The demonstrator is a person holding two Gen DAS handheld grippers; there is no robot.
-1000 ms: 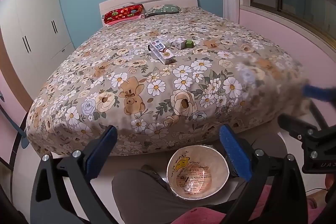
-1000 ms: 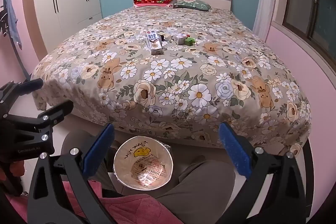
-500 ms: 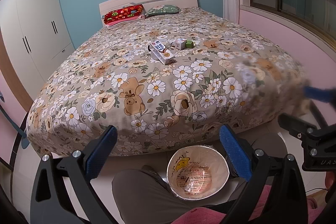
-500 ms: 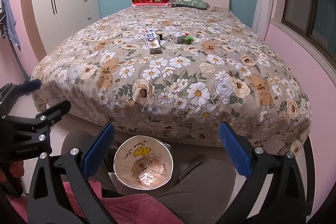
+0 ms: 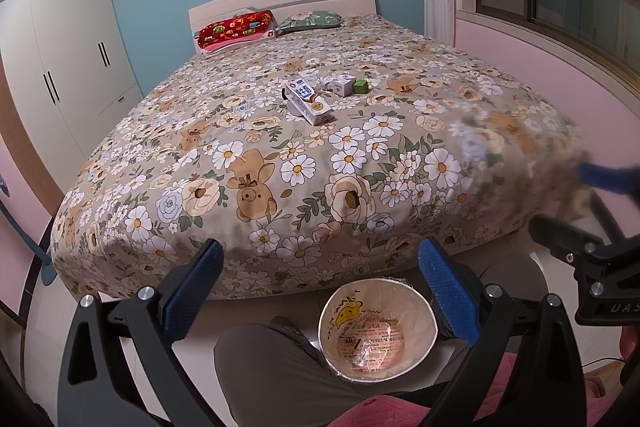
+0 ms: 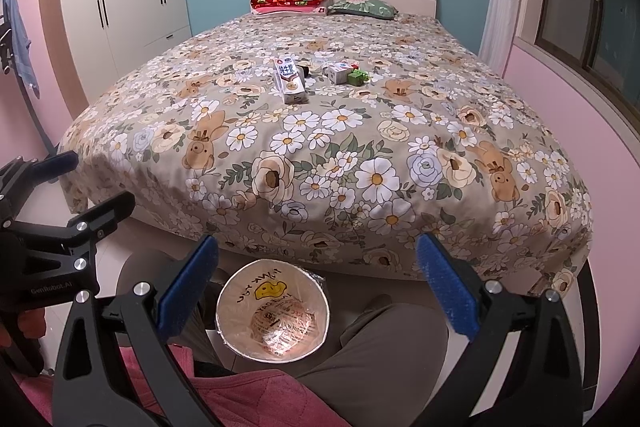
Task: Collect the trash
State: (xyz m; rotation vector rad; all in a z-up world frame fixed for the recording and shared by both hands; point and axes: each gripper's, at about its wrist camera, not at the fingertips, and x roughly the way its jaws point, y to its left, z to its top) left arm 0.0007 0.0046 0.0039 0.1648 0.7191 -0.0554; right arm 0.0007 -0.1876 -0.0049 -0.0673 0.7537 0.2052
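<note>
**Milk carton lies on the floral bed**

A white rectangular milk carton (image 5: 307, 100) printed in blue and brown lies flat mid-bed, beside a small white box (image 5: 343, 84) and a green cube (image 5: 361, 85). The floral bedspread (image 6: 360, 131) fills a blue-walled room. The carton's long axis runs headboard to foot. Both the left claw (image 5: 320, 291) and right claw (image 6: 316, 287) gape empty above a plastic-lined round bin (image 6: 273, 315).

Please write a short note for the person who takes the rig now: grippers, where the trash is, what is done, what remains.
Left gripper: open, empty. Right gripper: open, empty.
Bin, lined with a bag, stands on the floor between the person's knees, in front of the bed.
Trash lies mid-bed: milk carton, small box, green cube.
Done: nothing picked yet.
Left: carry each piece to the bin.
</note>
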